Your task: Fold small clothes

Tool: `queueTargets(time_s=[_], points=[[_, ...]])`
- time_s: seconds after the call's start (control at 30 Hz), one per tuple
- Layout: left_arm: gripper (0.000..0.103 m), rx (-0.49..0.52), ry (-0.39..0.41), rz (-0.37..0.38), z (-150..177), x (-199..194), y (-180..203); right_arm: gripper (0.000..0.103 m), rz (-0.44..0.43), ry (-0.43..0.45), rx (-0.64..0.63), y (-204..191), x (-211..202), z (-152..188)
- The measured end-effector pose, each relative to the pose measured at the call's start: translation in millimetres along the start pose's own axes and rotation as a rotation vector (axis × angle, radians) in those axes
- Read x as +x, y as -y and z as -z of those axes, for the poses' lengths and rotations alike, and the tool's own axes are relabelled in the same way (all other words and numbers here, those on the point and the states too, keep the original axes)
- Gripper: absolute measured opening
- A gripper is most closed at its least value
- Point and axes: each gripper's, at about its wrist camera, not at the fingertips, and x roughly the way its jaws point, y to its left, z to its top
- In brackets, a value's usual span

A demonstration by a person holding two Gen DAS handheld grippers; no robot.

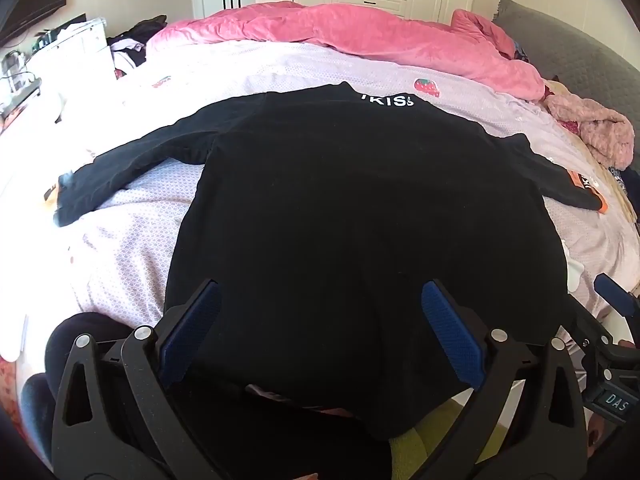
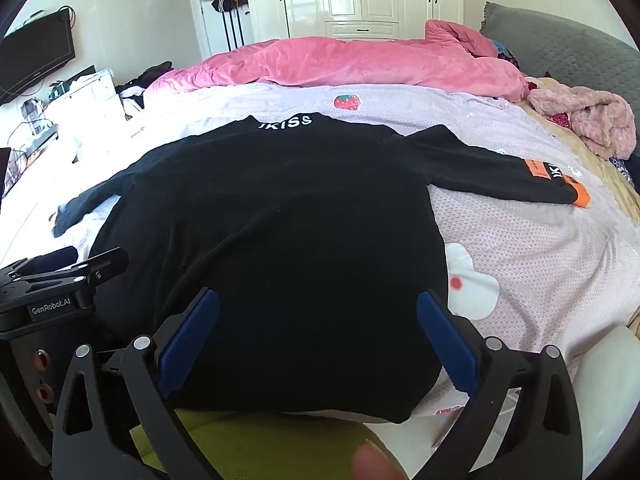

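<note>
A black long-sleeved top (image 1: 340, 208) (image 2: 272, 240) lies flat on the bed, collar with white lettering at the far end, both sleeves spread sideways. The right sleeve's cuff (image 2: 560, 184) has orange patches. My left gripper (image 1: 320, 296) hovers open above the top's near hem, blue pads (image 1: 192, 328) wide apart, nothing between them. My right gripper (image 2: 318, 304) is also open over the hem, slightly to the right, its blue pads (image 2: 444, 340) apart and empty. The left gripper (image 2: 64, 280) shows at the right wrist view's left edge.
A pale lilac sheet (image 2: 540, 248) with strawberry prints covers the bed. A pink quilt (image 1: 360, 36) is bunched along the far side. A fluffy pink garment (image 2: 588, 116) lies far right, by a grey headboard (image 2: 560, 48). White wardrobes stand behind; a cluttered desk (image 1: 60, 52) sits at left.
</note>
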Motion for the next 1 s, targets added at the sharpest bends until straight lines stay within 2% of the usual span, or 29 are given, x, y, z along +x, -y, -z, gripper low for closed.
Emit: queueTargets(time_s=[1.0], points=[[0.094, 0.004, 0.012, -0.005, 1.0, -5.5, 2.3, 0.099, 0.001, 0.010, 0.018, 1.9, -1.8, -2.5]])
